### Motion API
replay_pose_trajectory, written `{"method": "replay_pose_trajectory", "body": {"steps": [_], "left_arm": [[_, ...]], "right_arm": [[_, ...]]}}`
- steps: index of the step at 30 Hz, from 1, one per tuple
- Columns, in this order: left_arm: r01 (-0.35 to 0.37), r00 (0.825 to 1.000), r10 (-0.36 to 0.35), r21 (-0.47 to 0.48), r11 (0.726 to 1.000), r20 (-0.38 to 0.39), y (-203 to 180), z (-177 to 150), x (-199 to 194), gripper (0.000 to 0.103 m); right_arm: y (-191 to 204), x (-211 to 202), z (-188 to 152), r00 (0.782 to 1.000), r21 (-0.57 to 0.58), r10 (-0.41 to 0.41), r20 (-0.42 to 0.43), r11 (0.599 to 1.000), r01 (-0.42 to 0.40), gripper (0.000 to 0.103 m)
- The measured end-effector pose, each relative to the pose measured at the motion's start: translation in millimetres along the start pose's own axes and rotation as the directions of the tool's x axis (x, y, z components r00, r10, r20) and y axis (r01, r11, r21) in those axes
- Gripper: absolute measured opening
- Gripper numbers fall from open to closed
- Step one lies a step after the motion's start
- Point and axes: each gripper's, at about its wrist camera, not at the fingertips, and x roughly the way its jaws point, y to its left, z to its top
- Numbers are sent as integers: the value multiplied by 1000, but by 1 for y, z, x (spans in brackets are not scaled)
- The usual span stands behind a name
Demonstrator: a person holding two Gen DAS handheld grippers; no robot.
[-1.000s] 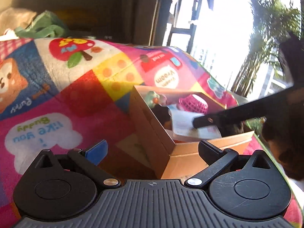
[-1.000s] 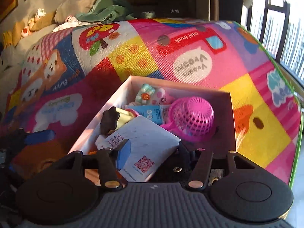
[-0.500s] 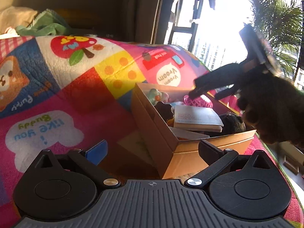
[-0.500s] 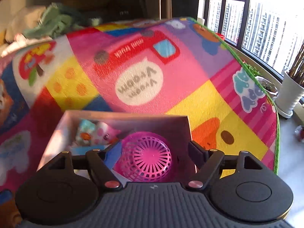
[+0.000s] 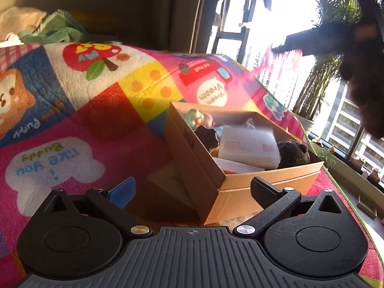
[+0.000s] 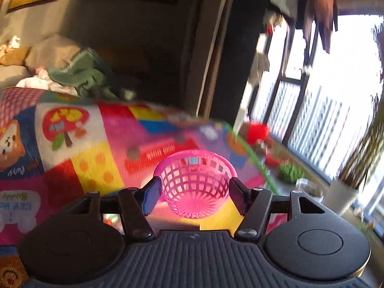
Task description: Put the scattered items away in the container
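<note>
An open cardboard box (image 5: 264, 180) sits on the play mat. It holds a white card (image 5: 247, 146), a dark plush toy (image 5: 292, 153), a pastel toy (image 5: 199, 120) and a black star-shaped piece (image 5: 206, 136). My left gripper (image 5: 192, 189) is open just in front of the box's near corner, touching nothing. My right gripper (image 6: 195, 192) is closing its jaws on a pink mesh basket (image 6: 194, 182), pads against its sides, held mouth-up above the mat. In the left wrist view, that basket is a pink blur (image 5: 285, 60) high above the box.
The colourful play mat (image 5: 96, 120) spreads left of and behind the box. Green cloth (image 6: 81, 74) lies on the sofa beyond it. A tall window (image 6: 312, 110) with potted plants (image 6: 343, 192) borders the mat's right edge.
The right gripper left the white card in the box, closed on the pink basket and lifted it up out of the box. The left gripper stayed still.
</note>
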Motion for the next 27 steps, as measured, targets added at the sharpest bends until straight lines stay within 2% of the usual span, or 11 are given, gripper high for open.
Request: {"method": "replay_pose_trajectory", "body": {"steps": [3,5,7,9,10,11,14,18,22,24,27], "left_arm": [[0,1000,0,-2,1000,5,1,1,-1,103],[-1,1000,1,-5,1000,6,1,1,-1,103],[0,1000,1,-6,1000,4,1,1,-1,103],[-1,1000,1,-4,1000,3,1,0,0,103],[-1,1000,1,-2,1000,2,1,0,0,103],[-1,1000,1,-1,1000,1,1,0,0,103],[-4,1000,4,-5,1000,-1,2,0,0,103],[-3,1000,3,-10,1000,-8,2,0,1,103],[-1,1000,1,4,1000,-13,0,-2,3,103],[-5,1000,6,5,1000,-16,0,-3,3,103],[-10,1000,10,-7,1000,-11,2,-2,3,103]], "right_arm": [[3,-17,11,999,-30,44,15,999,-43,62],[2,-18,13,991,-5,126,-51,992,-127,62],[0,-10,9,966,43,213,-146,977,-208,62],[-1,6,-2,922,111,296,-250,955,-276,62],[0,16,-8,903,138,314,-292,949,-285,62],[0,25,-14,897,149,305,-321,951,-271,62],[-5,38,-27,915,163,256,-311,963,-214,71],[-11,34,-35,910,193,299,-287,949,-251,71],[-8,41,-45,913,190,294,-282,950,-247,59],[-1,53,-52,919,178,281,-275,955,-238,59],[11,63,-66,877,199,341,-339,937,-287,58]]}}
